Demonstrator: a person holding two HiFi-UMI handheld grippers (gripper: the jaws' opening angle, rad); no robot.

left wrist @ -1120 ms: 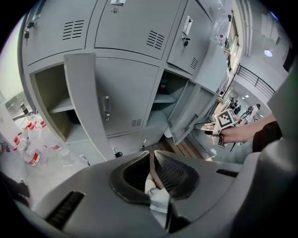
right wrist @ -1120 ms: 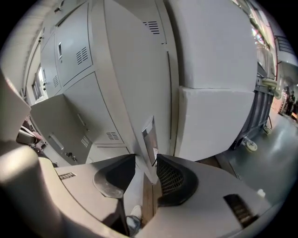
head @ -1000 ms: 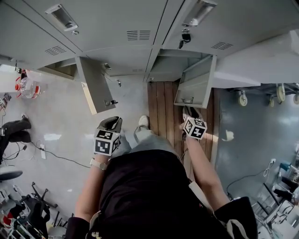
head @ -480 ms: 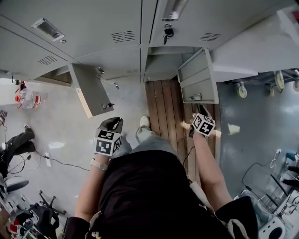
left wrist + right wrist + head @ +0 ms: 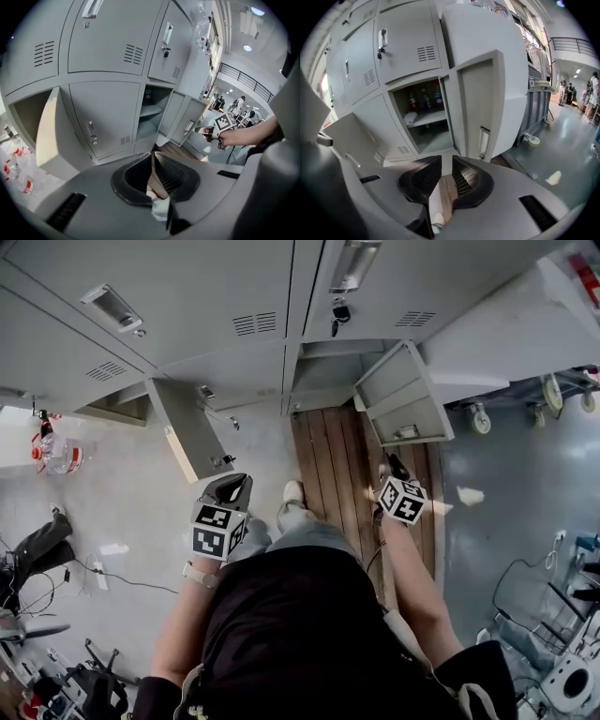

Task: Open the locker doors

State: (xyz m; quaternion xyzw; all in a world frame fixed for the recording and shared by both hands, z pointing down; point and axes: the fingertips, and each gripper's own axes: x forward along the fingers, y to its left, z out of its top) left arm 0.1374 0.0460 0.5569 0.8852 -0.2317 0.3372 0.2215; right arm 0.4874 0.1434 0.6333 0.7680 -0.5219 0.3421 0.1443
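Grey lockers (image 5: 216,296) fill the top of the head view. Two bottom doors stand open: the left door (image 5: 192,432) and the right door (image 5: 403,404). My left gripper (image 5: 232,486) hangs below the left door, apart from it; its jaws are shut with nothing in them (image 5: 152,159). My right gripper (image 5: 394,467) is just below the right door's handle (image 5: 409,432), not touching it. Its jaws (image 5: 446,176) have just been closing; a narrow gap remains with nothing in it. The open right compartment (image 5: 424,115) holds bottles on a shelf. The lower door between them (image 5: 101,117) is closed.
A wooden floor strip (image 5: 328,446) lies in front of the right locker, with my shoe (image 5: 292,491) at its edge. A red-and-white bottle (image 5: 52,442) and cables (image 5: 84,563) lie on the floor at left. Wheeled carts (image 5: 478,418) stand at right.
The right door has swung wider towards the right. My right gripper has come away from its handle, and its jaws are narrower. Both grippers have risen a little.
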